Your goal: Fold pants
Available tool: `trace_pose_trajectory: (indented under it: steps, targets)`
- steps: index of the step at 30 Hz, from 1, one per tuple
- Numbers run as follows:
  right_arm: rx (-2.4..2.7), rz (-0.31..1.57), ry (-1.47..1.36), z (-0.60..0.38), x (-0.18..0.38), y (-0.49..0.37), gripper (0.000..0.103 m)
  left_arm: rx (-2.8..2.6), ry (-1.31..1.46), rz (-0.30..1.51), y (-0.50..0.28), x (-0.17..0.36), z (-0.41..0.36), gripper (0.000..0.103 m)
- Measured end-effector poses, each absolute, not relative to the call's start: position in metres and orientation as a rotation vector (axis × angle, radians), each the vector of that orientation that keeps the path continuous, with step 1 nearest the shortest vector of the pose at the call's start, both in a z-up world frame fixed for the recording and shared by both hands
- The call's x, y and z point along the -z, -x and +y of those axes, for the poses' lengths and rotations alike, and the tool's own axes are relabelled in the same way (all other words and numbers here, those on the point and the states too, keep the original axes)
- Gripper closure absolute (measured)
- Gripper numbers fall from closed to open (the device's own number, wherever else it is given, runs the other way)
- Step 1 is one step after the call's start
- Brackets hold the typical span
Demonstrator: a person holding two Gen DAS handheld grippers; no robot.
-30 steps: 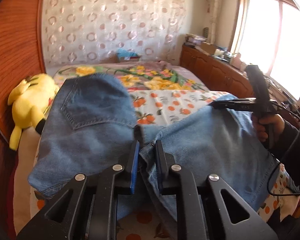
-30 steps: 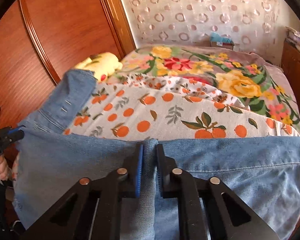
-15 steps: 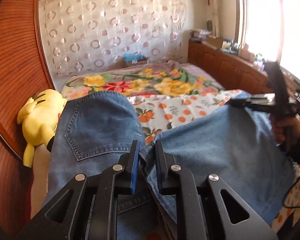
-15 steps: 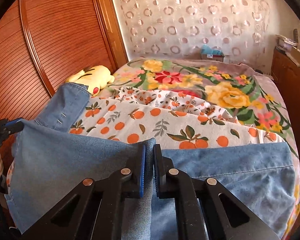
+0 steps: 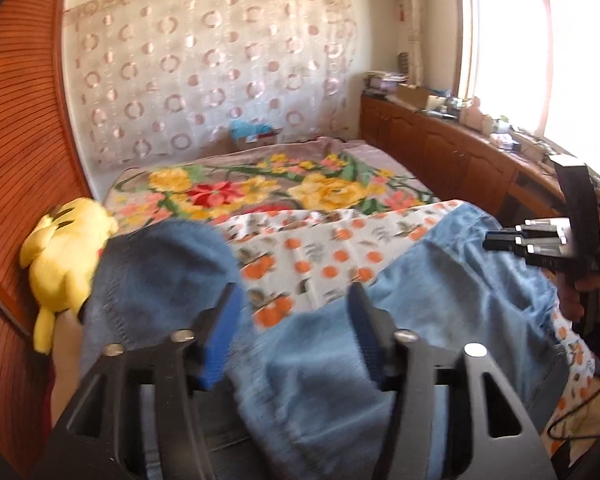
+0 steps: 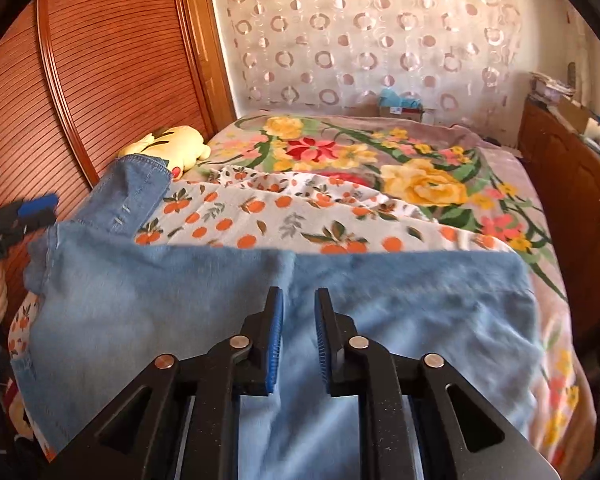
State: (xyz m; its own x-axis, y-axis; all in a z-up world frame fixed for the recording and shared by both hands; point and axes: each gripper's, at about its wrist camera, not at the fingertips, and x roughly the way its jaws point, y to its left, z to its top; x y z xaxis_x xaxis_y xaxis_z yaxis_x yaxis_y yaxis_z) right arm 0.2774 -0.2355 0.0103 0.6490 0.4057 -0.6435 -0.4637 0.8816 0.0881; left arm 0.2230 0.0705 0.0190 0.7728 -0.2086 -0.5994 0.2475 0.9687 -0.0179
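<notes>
Both tools' jaws are opening over the folded blue jeans on the bed, the left tool wide, the right tool narrowly, neither pinching the denim.

Pants – light blue denim. Sheet – white, orange-fruit print. Blanket – pink, yellow-red floral. Plush toy yellow.

Yellow plush toy beside floral bedspread

2 wrist views face the bed, sharing jeans
</notes>
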Motion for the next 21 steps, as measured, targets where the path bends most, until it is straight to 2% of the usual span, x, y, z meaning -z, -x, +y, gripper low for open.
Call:
trace_pose_trajectory:
  steps: [2,4,11,21]
  targets:
    - [-0.463,0.710,0.081,-0.247,-0.009,-0.263,0.074,0.289,-0.054,0.633,-0.233,-0.023,0.054,0.027]
    - [-0.429,0.723,0.067,-0.259,-0.005,-0.249,0.067,0.341,-0.058,0.638,-0.241,-0.025,0.037,0.026]
    - [-0.313,0.791,0.052,-0.298,0.012,-0.213,0.066,0.481,-0.129,0.670,-0.264,-0.013,-0.034,0.023]
    - [-0.227,0.850,-0.044,-0.344,0.025,-0.187,0.066,0.510,-0.209,0.742,-0.265,0.026,-0.076,0.024]
